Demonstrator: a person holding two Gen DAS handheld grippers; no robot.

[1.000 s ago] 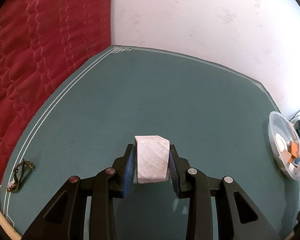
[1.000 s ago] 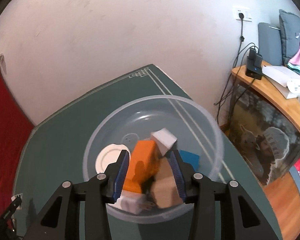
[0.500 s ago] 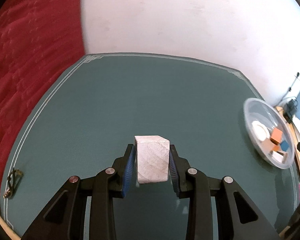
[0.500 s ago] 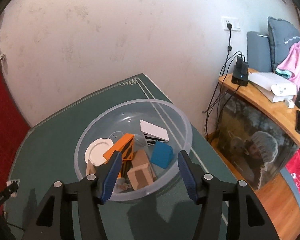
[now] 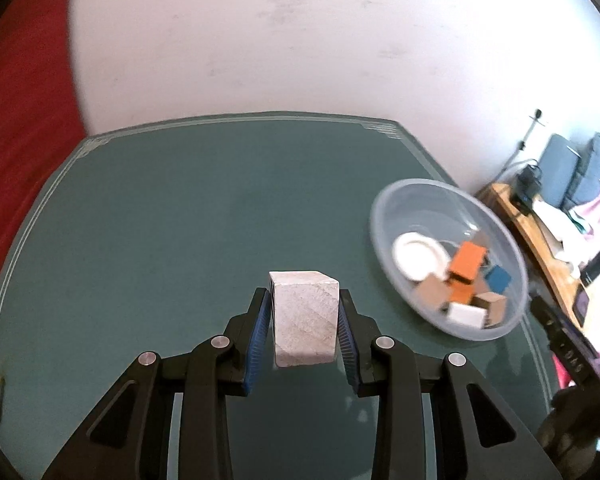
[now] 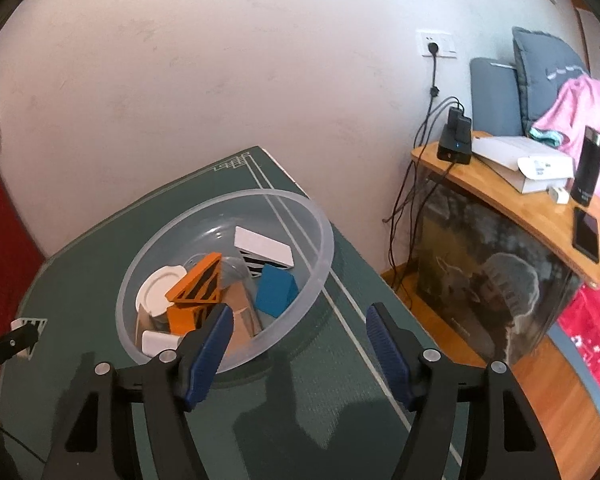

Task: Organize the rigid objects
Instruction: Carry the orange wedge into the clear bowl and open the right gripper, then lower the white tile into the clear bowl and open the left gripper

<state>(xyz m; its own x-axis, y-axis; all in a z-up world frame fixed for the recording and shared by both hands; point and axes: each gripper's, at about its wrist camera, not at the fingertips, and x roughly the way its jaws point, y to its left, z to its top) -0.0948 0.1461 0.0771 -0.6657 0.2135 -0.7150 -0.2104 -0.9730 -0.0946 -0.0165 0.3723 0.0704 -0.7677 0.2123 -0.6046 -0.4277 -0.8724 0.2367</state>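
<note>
One pale wooden block (image 5: 304,318) is gripped by the left claw (image 5: 303,332); the right claw (image 6: 300,344) is held agape beside one clear bowl (image 6: 324,240) near the tabletop's (image 5: 180,220) right edge.

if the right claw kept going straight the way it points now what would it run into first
Probably the green table, just right of the clear bowl. The open right claw points down past the bowl's rim, so it may clear the bowl, though depth is uncertain.

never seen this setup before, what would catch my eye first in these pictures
First, the pale wooden block clamped in the left gripper above the green table. Next, the clear plastic bowl near the table's right edge, holding a jumble of pieces: orange block, blue wedge, white disc. The right gripper hangs open and empty just in front of that bowl.
</note>
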